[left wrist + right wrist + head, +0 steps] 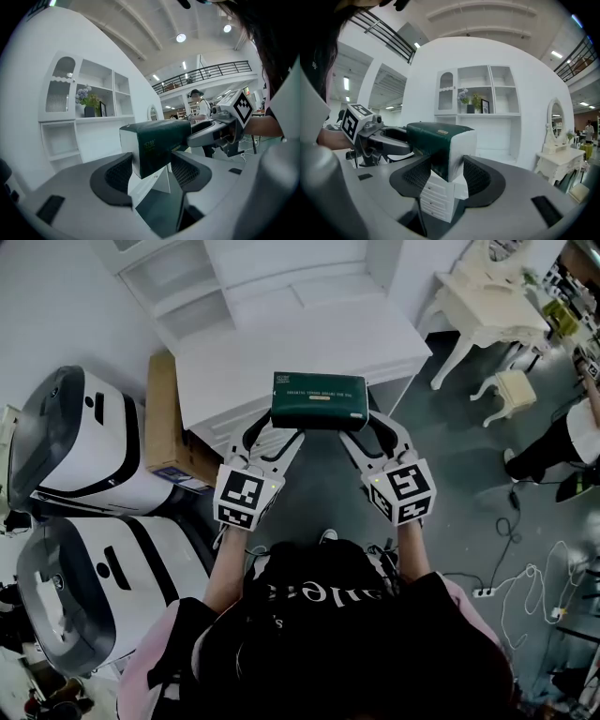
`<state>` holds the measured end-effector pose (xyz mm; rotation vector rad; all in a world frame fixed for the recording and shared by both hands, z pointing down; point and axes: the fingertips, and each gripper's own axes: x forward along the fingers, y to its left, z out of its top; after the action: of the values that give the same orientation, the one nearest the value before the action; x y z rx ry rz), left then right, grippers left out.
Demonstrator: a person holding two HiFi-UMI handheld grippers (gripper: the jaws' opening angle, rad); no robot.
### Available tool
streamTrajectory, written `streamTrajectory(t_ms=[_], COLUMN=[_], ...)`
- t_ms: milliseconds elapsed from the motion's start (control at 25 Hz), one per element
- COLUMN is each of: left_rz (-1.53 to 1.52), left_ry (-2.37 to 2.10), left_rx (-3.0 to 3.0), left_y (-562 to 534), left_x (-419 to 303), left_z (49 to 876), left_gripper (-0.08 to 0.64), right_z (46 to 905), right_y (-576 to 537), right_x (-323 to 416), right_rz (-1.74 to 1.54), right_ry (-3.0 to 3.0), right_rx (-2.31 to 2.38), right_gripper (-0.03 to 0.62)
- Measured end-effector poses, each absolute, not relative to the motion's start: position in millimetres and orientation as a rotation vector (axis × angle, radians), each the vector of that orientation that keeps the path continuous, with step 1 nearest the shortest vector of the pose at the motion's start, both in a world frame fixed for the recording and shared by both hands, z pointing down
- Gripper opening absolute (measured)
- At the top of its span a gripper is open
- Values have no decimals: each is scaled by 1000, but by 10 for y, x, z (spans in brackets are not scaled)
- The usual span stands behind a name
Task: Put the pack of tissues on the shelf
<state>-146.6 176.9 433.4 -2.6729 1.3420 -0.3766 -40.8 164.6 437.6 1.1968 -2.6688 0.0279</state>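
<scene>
The pack of tissues is a soft, rectangular block in glossy dark green wrap, with white end faces and a small pale label on top. It is held in the air, level, over the near edge of the white desk, in front of the white shelf. Its long axis runs left to right across the person, label side up. The left claw clamps the pack's left end and the right claw its right end, each spread wide with its dark, mesh-textured pads pressed on the wrap. Both bare forearms reach forward, and the claws angle inward toward each other and tip slightly downward.
</scene>
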Motion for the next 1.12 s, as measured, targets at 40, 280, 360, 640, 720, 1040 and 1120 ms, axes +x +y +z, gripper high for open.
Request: streamTrajectory(t_ms=[40, 280, 360, 640, 720, 1040, 1120], left_rz=[-377, -374, -372, -425, -438, -441, -431], left_ry=[1350, 1385, 1403, 1394, 1393, 1335, 1326], left_rx=[-2672, -2654, -2652, -2665, -2668, -2691, -2695], left_y=[1761, 1751, 1746, 1710, 1653, 1168, 959], left_x=[-1441, -1326, -1281, -1088, -1088, -931, -908], left_z=[4346, 4386, 4401, 4471, 4494, 4526, 4548], left_gripper=[258, 258, 258, 258, 258, 258, 258], right_z=[4387, 4417, 4429, 4508, 4522, 4535, 4540], right_y=[1638, 1604, 1593, 1534, 1484, 1056, 868], right_x=[-380, -259, -213, -39, -40, 127, 165], right_rz=[32, 32, 32, 70, 78, 98, 98], right_ry=[-2671, -2688, -2691, -2705, -2710, -2691, -2683], right_rx=[1193, 1163, 1153, 1142, 1150, 1215, 1233], right_gripper=[239, 239, 239, 239, 239, 239, 239])
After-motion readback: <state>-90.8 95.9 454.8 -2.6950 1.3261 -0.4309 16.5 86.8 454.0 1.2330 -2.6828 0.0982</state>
